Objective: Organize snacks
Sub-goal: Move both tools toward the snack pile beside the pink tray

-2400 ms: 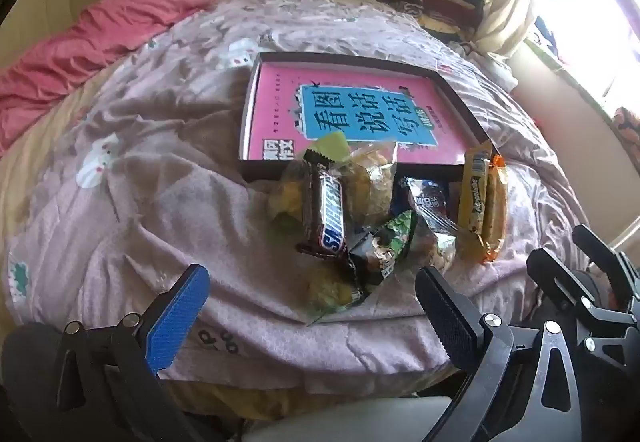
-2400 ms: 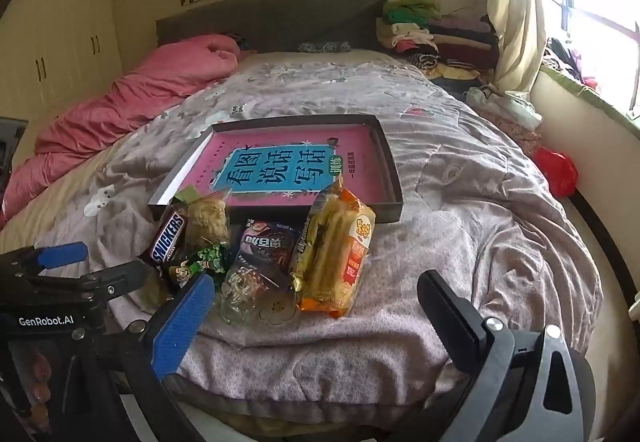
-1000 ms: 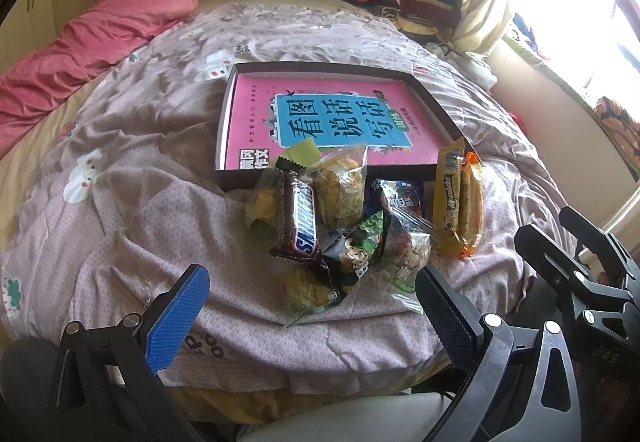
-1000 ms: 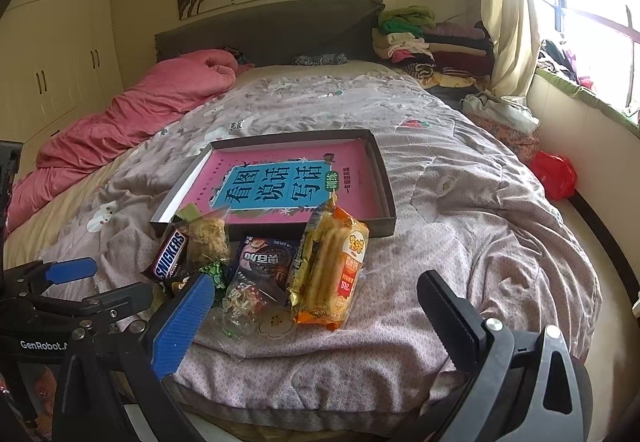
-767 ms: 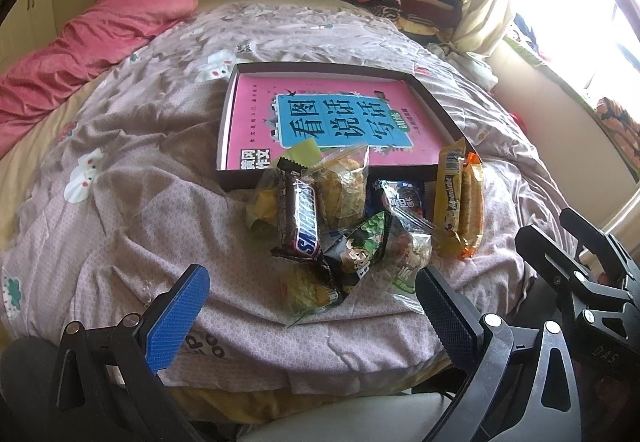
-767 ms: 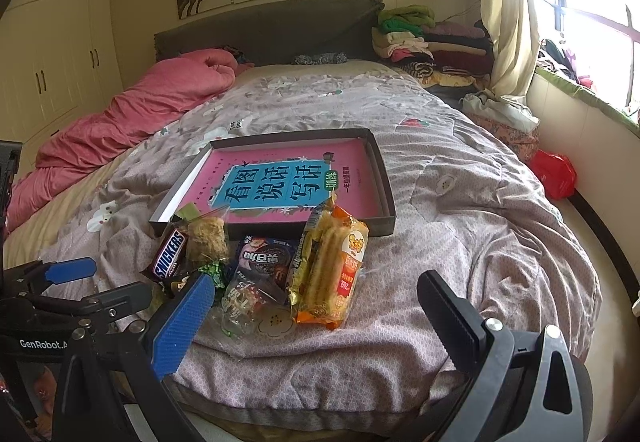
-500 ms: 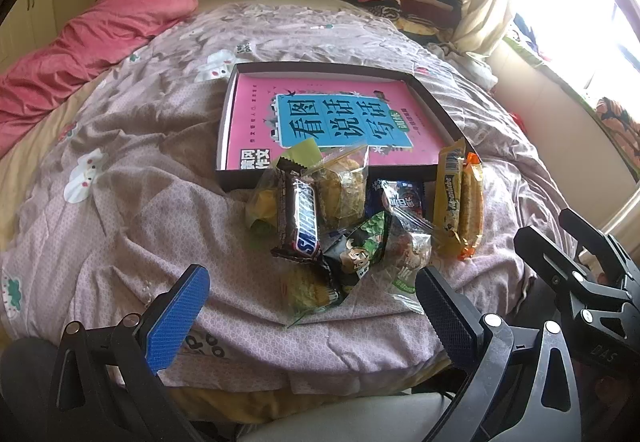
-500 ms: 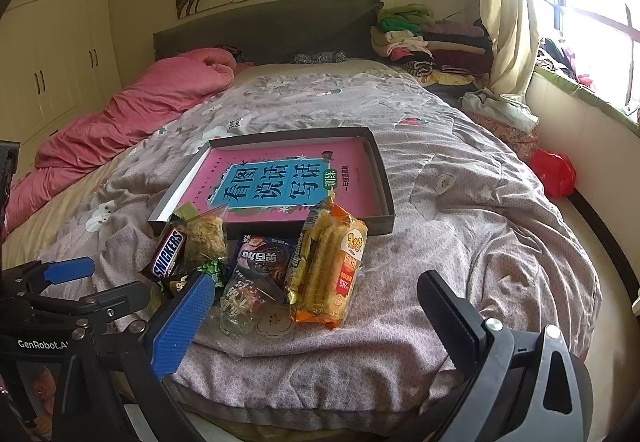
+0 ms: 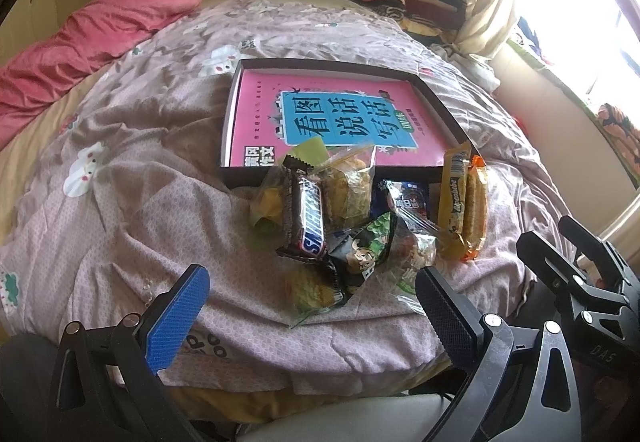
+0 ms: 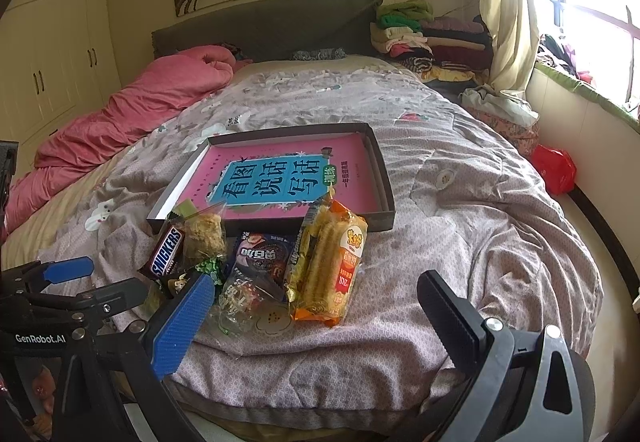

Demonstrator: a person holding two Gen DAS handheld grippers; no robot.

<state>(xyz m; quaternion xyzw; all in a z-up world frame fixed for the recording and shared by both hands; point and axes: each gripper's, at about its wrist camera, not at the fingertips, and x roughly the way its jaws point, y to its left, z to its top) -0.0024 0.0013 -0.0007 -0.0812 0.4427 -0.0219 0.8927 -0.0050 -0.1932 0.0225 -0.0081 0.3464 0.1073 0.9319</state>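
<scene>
A pile of snacks lies on the bed just in front of a shallow dark box (image 9: 434,88) (image 10: 382,170) with a pink book inside. The pile holds a Snickers bar (image 9: 306,218) (image 10: 166,254), an orange cracker pack (image 9: 464,206) (image 10: 330,262), a blue cookie pack (image 10: 262,256) and several clear or green packets (image 9: 362,250). My left gripper (image 9: 312,302) is open and empty, short of the pile. My right gripper (image 10: 316,310) is open and empty, near the cracker pack's front end.
A pink duvet (image 10: 132,110) lies along the bed's left side. Folded clothes (image 10: 420,34) are stacked at the headboard's right. A red bag (image 10: 554,168) sits on the floor by the window wall. The bed's front edge is right below both grippers.
Both grippers have drifted slightly; the view of the snacks and box has shifted a little. The snacks have not moved and both grippers stay open.
</scene>
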